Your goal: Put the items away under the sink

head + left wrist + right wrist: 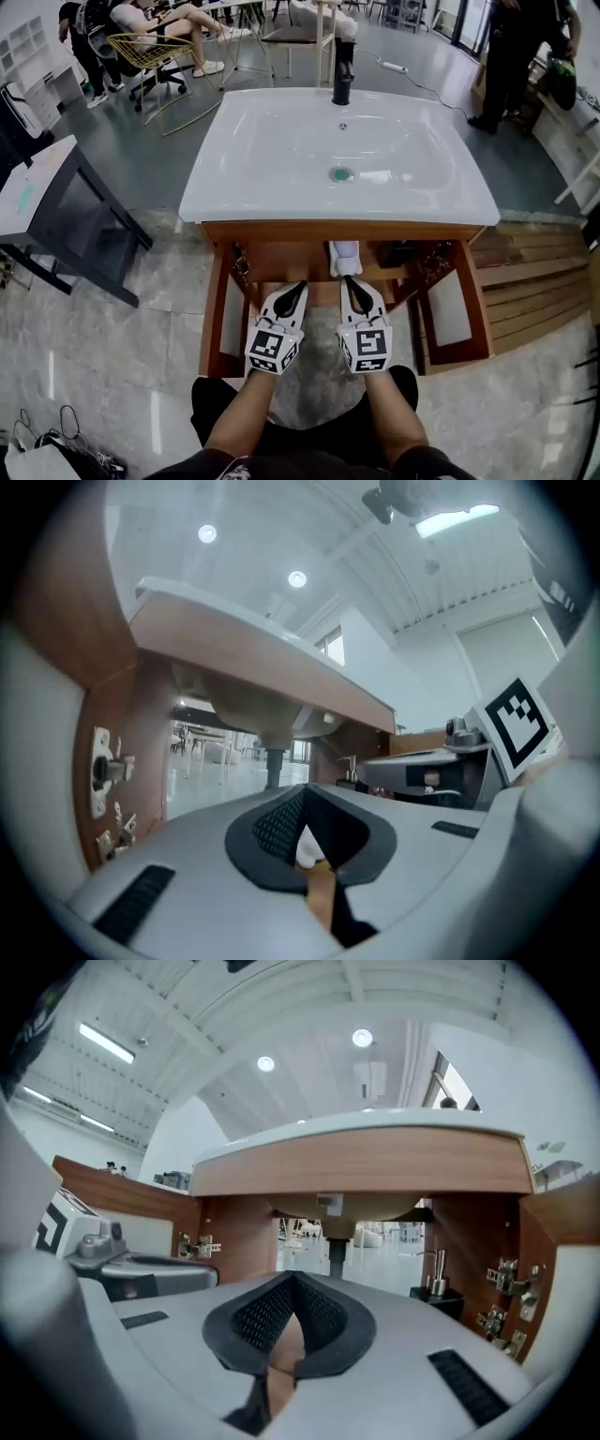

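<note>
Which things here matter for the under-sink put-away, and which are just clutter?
Job:
- vanity cabinet, doors open
- pump bottle, already inside it
- left tool and right tool, both shut and empty

Lying about:
- faucet
- yellow chair
- side table
- wooden planks

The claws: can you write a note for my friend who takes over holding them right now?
Left claw: shut, empty.
Right claw: shut, empty.
Both point into the open cabinet under the sink.
Done: a dark pump bottle stands inside, on the right.
Both doors are open.
Left: I can't see any more loose items, so probably only the doors need closing.
</note>
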Motion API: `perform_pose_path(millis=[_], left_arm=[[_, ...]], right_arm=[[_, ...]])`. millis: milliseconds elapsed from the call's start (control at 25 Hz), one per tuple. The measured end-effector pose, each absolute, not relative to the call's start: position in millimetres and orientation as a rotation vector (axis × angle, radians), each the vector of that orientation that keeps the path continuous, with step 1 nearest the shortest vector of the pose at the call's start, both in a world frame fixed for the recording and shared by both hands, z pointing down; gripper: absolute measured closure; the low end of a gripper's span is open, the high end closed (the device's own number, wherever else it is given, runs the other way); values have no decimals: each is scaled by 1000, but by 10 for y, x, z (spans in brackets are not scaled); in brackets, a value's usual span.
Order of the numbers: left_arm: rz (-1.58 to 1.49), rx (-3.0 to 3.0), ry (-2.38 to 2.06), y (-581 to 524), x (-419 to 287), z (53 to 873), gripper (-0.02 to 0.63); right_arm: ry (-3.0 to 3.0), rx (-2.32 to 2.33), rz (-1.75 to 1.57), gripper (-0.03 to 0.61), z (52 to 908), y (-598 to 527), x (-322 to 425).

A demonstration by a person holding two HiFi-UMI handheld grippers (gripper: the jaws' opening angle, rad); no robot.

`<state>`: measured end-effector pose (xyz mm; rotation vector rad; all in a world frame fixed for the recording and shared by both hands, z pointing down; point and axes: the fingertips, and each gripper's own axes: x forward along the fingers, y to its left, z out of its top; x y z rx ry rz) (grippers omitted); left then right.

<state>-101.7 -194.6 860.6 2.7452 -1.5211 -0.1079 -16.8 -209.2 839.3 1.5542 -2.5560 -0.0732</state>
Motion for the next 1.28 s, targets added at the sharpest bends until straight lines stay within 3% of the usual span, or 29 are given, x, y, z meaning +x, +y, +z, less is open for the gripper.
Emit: perform_pose_path(millis=[480, 760, 1280], left_arm=[[-52, 2626, -1500, -1464, -1152, 6270, 606], [-4, 2669, -1504, -1320, -1224, 4721, 606], [-41, 2629, -1395, -967, -991, 4051, 606]], right_arm=[[-2570, 1493, 146, 555, 6333, -1372, -290], [-2589, 1486, 106, 555, 4825, -1194, -282], [-2688, 1512, 139, 555, 3889, -957, -268]])
